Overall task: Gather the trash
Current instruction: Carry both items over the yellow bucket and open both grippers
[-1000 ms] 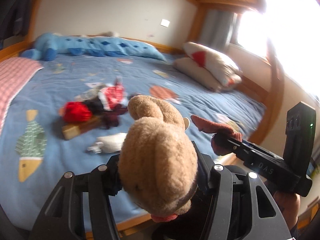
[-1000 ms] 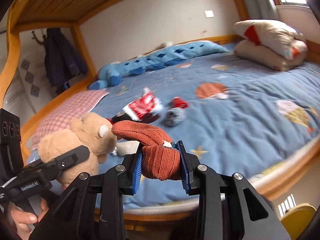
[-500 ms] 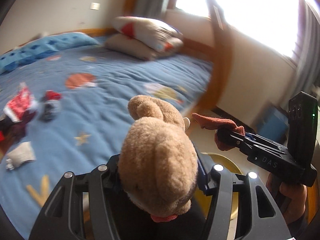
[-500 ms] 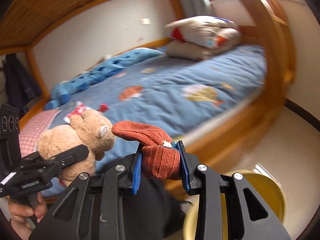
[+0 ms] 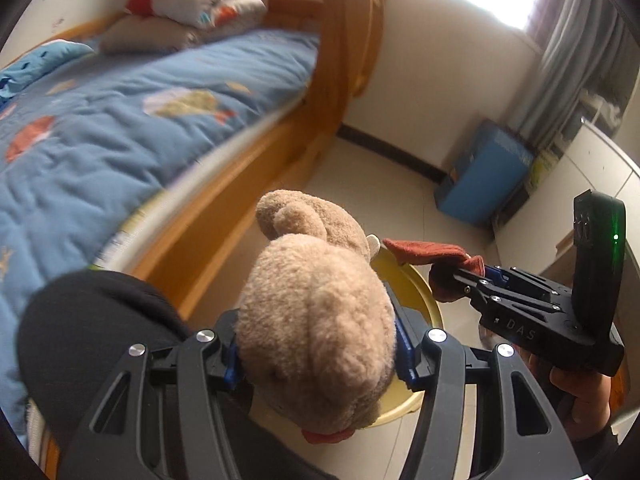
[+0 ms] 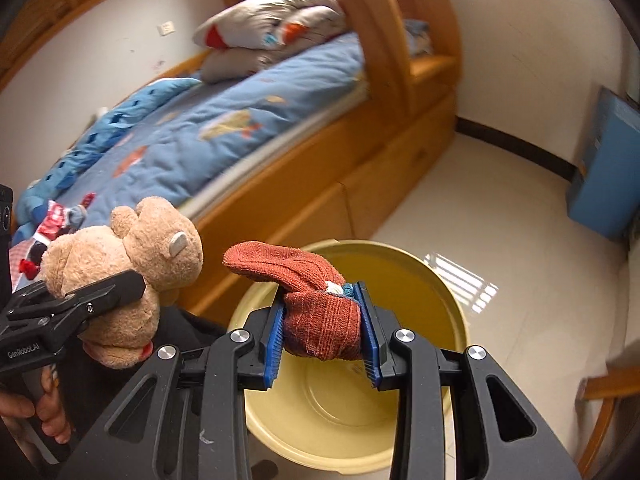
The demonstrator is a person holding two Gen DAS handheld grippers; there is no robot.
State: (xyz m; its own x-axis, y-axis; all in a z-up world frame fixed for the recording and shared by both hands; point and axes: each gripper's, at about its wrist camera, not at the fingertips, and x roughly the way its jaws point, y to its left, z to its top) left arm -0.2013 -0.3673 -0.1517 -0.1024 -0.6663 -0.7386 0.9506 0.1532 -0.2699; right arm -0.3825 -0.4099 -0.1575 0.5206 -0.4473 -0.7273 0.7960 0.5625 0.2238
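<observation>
My left gripper [image 5: 320, 356] is shut on a tan teddy bear [image 5: 316, 320], also seen in the right wrist view [image 6: 132, 268]. My right gripper [image 6: 322, 336] is shut on a rust-red knitted sock [image 6: 308, 288], which shows in the left wrist view [image 5: 432, 252] too. Both are held above an empty yellow plastic bucket [image 6: 440, 280] on the floor; the sock is over its opening, the bear by its left rim. Its rim shows under the bear in the left wrist view [image 5: 424, 296].
A wooden bed [image 6: 320, 184] with a blue quilt [image 5: 100, 128] and pillows [image 6: 272, 28] stands to the left. Several small items [image 6: 60, 216] lie on the quilt. A blue box [image 6: 608, 176] stands by the wall. Pale tiled floor [image 6: 520, 216] surrounds the bucket.
Both grippers have swung right, away from the bed, and now tilt down over the yellow bucket. The bear and the sock stay clamped.
</observation>
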